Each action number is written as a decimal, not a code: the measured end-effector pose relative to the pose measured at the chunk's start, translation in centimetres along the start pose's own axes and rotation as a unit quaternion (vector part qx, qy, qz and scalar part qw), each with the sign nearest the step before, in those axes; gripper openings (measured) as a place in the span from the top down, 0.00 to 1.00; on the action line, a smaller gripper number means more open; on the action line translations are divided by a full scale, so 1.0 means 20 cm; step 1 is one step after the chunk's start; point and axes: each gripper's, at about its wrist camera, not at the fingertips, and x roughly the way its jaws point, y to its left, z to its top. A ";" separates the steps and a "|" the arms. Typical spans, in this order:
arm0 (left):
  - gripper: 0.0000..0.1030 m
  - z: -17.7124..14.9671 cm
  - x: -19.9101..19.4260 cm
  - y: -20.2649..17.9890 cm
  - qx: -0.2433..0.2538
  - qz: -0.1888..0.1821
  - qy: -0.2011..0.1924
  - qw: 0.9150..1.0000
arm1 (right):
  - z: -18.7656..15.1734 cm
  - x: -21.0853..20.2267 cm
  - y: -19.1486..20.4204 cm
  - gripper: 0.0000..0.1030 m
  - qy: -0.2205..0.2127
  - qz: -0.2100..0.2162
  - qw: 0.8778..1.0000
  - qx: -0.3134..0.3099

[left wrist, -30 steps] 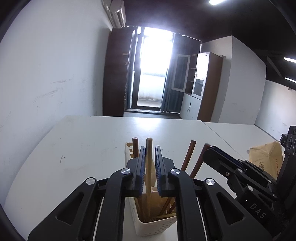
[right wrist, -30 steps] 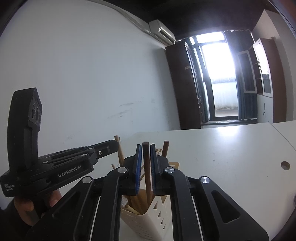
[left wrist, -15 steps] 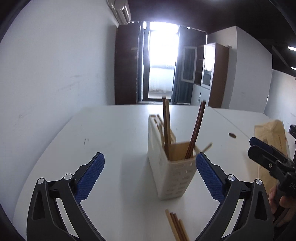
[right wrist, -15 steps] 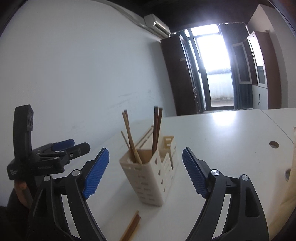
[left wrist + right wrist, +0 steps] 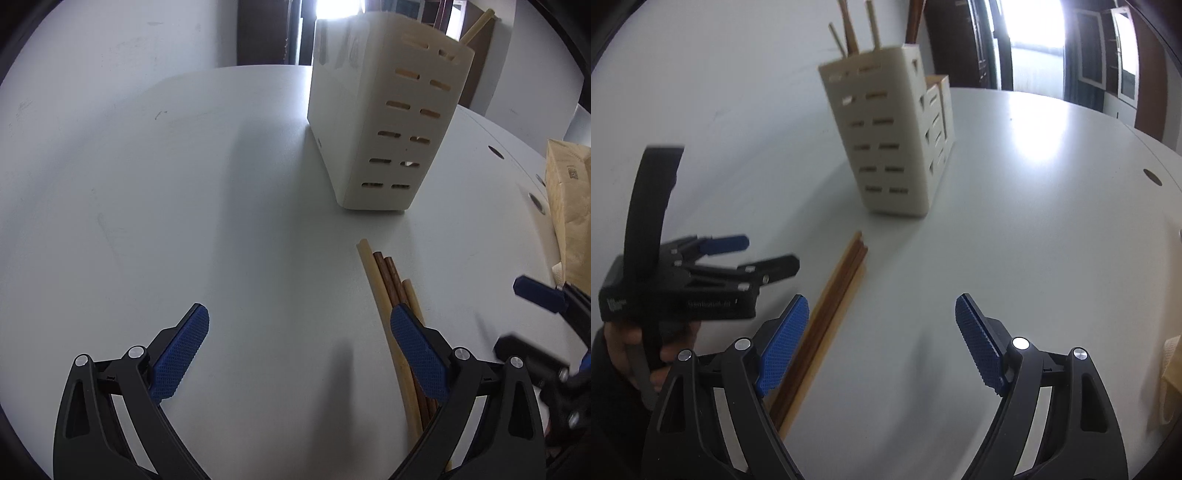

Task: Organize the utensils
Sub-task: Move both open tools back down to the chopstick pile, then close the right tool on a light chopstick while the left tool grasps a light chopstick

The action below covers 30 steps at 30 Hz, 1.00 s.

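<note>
Both our grippers hang wide apart over the white table [image 5: 155, 206], empty: left gripper [image 5: 299, 347], right gripper [image 5: 882, 334]. Between them a bundle of chopsticks [image 5: 386, 280] lies flat, just near of the cream utensil holder [image 5: 380, 110], which stands upright with more chopsticks inside.

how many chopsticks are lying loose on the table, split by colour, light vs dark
light chopsticks: 2
dark brown chopsticks: 2
total lying on the white table in front of the cream holder: 4
</note>
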 end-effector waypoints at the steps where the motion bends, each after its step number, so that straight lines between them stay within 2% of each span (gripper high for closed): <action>1: 0.07 0.00 0.02 0.00 0.001 0.004 0.002 1.000 | -0.05 0.02 0.02 0.21 0.009 0.001 1.000 -0.007; 3: 0.07 -0.01 0.04 0.01 0.000 0.008 0.007 1.000 | -0.16 0.04 0.06 0.21 0.018 0.006 1.000 -0.016; 5: 0.07 -0.01 0.05 0.01 -0.001 0.000 0.010 1.000 | -0.19 0.05 0.09 0.21 0.016 0.012 1.000 -0.018; 6: 0.07 0.00 0.04 0.00 -0.001 -0.004 0.009 1.000 | -0.19 0.05 0.10 0.30 0.014 0.013 1.000 -0.021; 7: 0.07 0.00 0.04 0.00 0.001 -0.006 0.007 1.000 | -0.19 0.06 0.11 0.35 0.013 0.011 1.000 -0.023; 9: 0.07 0.01 0.04 -0.02 0.008 -0.002 0.004 1.000 | -0.19 0.07 0.12 0.58 0.015 0.007 1.000 -0.023; 11: 0.09 0.01 0.06 -0.05 0.017 0.009 0.006 1.000 | -0.20 0.10 0.13 0.72 0.024 -0.001 0.999 -0.030; 13: 0.16 0.01 0.08 -0.07 0.029 0.018 0.013 0.999 | -0.21 0.11 0.16 0.74 0.027 -0.008 0.999 -0.037; 14: 0.17 0.00 0.09 -0.07 0.031 0.016 0.016 0.999 | -0.22 0.11 0.17 0.74 0.029 -0.012 0.999 -0.042; 19: 0.15 0.01 0.11 -0.12 0.040 0.016 0.019 0.999 | -0.22 0.11 0.17 0.74 0.027 -0.017 0.998 -0.048; 24: 0.15 0.05 0.09 -0.10 0.025 0.005 0.011 1.000 | -0.19 0.11 0.15 0.74 0.017 -0.017 0.999 -0.035; 30: 0.14 0.10 0.16 -0.13 0.045 0.011 0.018 0.999 | -0.17 0.13 0.18 0.74 0.028 -0.020 0.998 -0.044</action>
